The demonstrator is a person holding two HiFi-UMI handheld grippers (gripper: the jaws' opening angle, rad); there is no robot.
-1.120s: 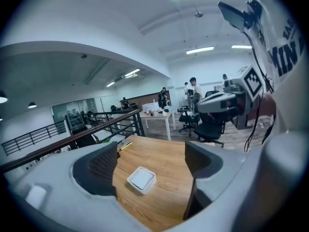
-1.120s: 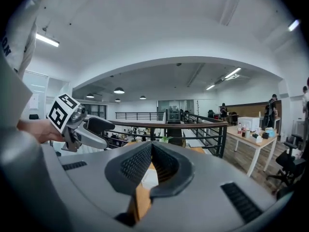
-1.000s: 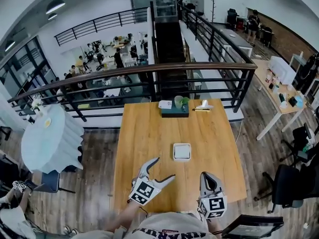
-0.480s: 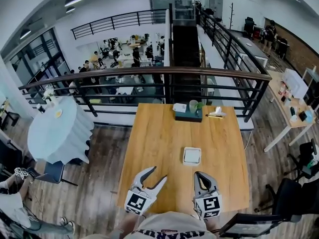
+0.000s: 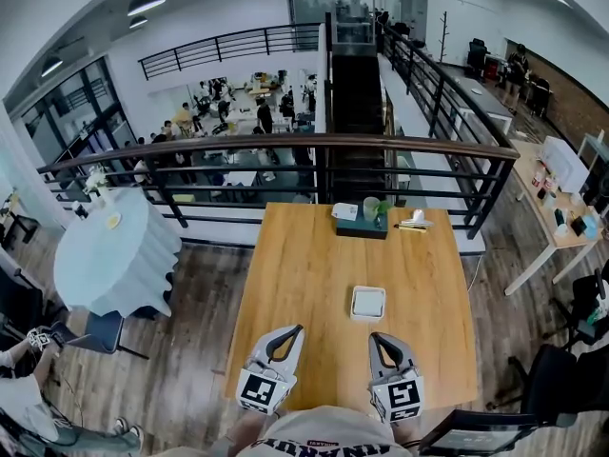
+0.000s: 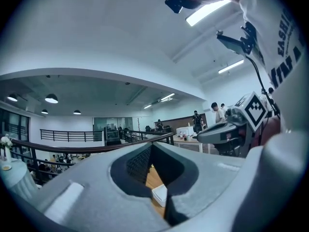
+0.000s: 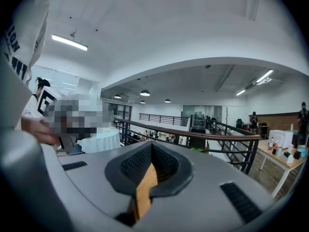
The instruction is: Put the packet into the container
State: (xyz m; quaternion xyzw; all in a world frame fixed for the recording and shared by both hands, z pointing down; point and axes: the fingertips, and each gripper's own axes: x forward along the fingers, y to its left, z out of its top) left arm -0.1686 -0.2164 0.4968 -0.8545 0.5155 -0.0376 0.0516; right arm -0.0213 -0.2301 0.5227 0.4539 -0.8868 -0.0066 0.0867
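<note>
A white square container (image 5: 368, 304) sits on the wooden table (image 5: 304, 284), a little right of centre, and shows again through the jaw gap in the left gripper view (image 6: 160, 195). A small white packet (image 5: 344, 211) lies on a dark tray (image 5: 361, 225) at the table's far edge. My left gripper (image 5: 297, 331) hovers over the near edge, left of the container; its jaws have just been closing and now meet with nothing between them. My right gripper (image 5: 377, 337) is shut and empty just short of the container.
A green cup (image 5: 370, 207) stands on the tray, and a white object (image 5: 415, 219) lies to the tray's right. A black railing (image 5: 285, 150) runs behind the table. A round white table (image 5: 109, 255) stands to the left. Office chairs (image 5: 561, 369) are at the right.
The left gripper's jaws went from wide open to shut with nothing in them. Both grippers drew back a little toward the near edge. The right gripper stayed shut.
</note>
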